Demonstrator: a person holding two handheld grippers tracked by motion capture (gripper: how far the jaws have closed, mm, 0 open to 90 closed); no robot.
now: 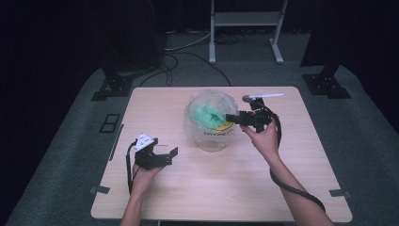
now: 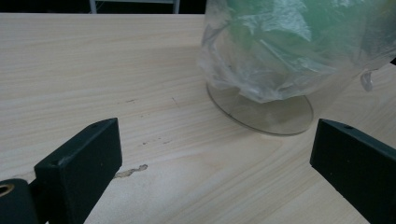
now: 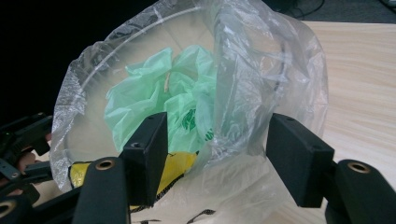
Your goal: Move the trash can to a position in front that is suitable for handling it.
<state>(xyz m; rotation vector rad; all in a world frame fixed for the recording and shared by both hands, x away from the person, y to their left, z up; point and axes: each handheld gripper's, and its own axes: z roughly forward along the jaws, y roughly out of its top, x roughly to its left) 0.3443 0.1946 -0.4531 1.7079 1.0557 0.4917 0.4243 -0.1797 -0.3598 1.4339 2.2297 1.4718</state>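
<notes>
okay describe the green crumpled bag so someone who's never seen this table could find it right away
Start at the pale wooden table and find the clear round container near its middle, lined with a clear plastic bag. The green crumpled bag sits inside that liner, next to a yellow printed piece. It is the one mint-green thing there.

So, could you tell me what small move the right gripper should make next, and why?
Probably close the right gripper on the clear bag's rim. Its fingers stand open astride that edge, one inside by the green bag, one outside, not yet pinching. The left gripper waits open, away from the container.
</notes>
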